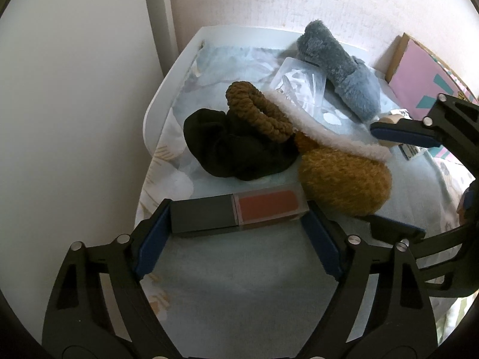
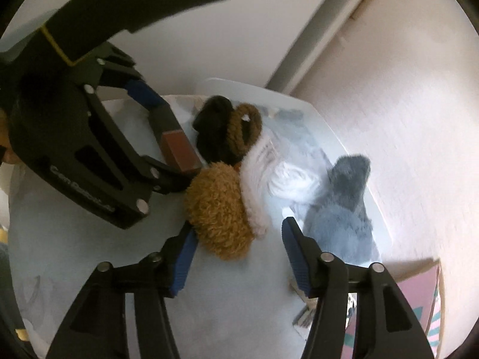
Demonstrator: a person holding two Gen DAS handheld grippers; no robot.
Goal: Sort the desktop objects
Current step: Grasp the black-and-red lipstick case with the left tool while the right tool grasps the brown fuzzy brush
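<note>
My left gripper [image 1: 236, 227] is shut end to end on a lipstick tube [image 1: 239, 213] with a grey cap and red body, low over the blue cloth; it also shows in the right wrist view [image 2: 176, 146]. Behind it lie a black scrunchie [image 1: 236, 152], a brown scrunchie [image 1: 257, 113], a mustard fuzzy piece with white trim [image 1: 344, 185], a clear plastic packet [image 1: 299, 86] and a grey furry piece [image 1: 338, 65]. My right gripper [image 2: 239, 254] is open and empty, its fingers beside the mustard piece [image 2: 218, 212].
A white tray rim [image 1: 155, 98] edges the blue patterned cloth [image 1: 239, 284]. A pink box [image 1: 425, 83] leans at the right by the wall. A small labelled item [image 1: 410, 149] lies near the right gripper's finger.
</note>
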